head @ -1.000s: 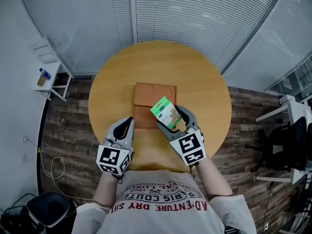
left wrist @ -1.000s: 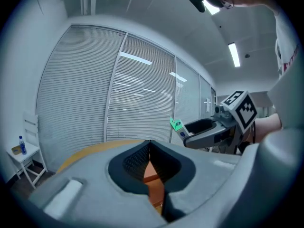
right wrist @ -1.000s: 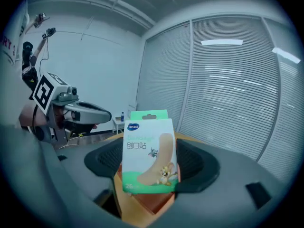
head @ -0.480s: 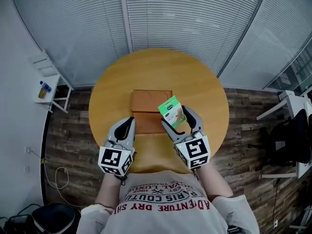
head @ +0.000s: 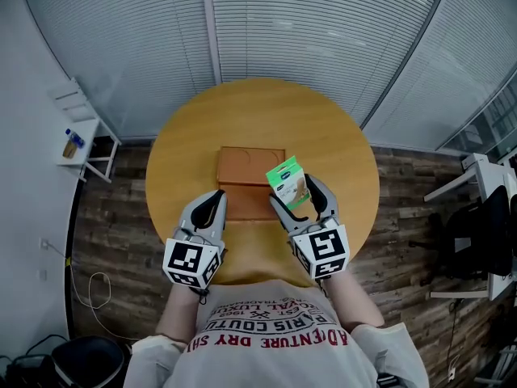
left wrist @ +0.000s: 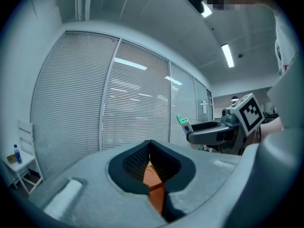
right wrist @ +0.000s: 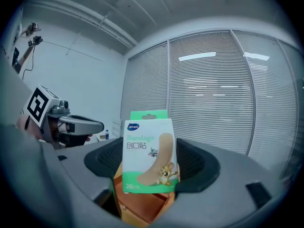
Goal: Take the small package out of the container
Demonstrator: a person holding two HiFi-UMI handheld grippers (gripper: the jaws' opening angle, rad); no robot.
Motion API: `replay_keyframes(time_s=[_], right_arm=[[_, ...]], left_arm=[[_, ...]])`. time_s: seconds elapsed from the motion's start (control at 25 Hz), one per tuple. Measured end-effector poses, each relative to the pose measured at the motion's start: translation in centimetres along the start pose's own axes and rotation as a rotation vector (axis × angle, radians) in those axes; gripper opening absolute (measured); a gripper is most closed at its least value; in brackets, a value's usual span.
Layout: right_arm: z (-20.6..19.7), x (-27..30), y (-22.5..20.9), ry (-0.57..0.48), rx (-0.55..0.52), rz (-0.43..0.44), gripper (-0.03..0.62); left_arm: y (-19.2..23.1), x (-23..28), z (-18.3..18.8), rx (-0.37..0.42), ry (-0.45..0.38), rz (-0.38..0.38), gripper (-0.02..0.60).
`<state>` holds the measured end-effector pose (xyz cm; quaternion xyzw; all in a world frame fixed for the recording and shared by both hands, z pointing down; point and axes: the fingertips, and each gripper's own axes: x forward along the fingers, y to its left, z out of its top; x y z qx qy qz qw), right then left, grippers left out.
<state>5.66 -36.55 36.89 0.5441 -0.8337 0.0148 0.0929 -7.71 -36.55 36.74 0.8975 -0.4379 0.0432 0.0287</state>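
A small green-and-white bandage package (head: 288, 183) (right wrist: 149, 151) stands upright between the jaws of my right gripper (head: 296, 191) (right wrist: 151, 159), which is shut on it. It is lifted over the right edge of the orange-brown container (head: 246, 178) (right wrist: 142, 208) in the middle of the round wooden table (head: 331, 148). My left gripper (head: 213, 207) (left wrist: 150, 148) is shut with nothing in it, at the container's near left corner. The left gripper view also catches the package (left wrist: 183, 123) sticking up from the right gripper (left wrist: 209, 132).
Slatted blinds (head: 323, 31) run behind the table. A white shelf with a blue bottle (head: 73, 140) stands on the left. White furniture and a black chair (head: 477, 233) are on the right. The person's torso (head: 266, 338) is at the table's near edge.
My right gripper has carried the package a little to the right, from over the container's middle to its right edge. The left gripper has stayed about where it was.
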Motion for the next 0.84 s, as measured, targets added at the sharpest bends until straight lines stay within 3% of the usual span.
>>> replay_keyframes(time_s=[0.84], right_arm=[[-0.9,1.8,-1.3,0.004,0.081,-0.003,0.353]], left_arm=[[1.4,0.5,-1.2,-0.022,0.033,0.039,0.011]])
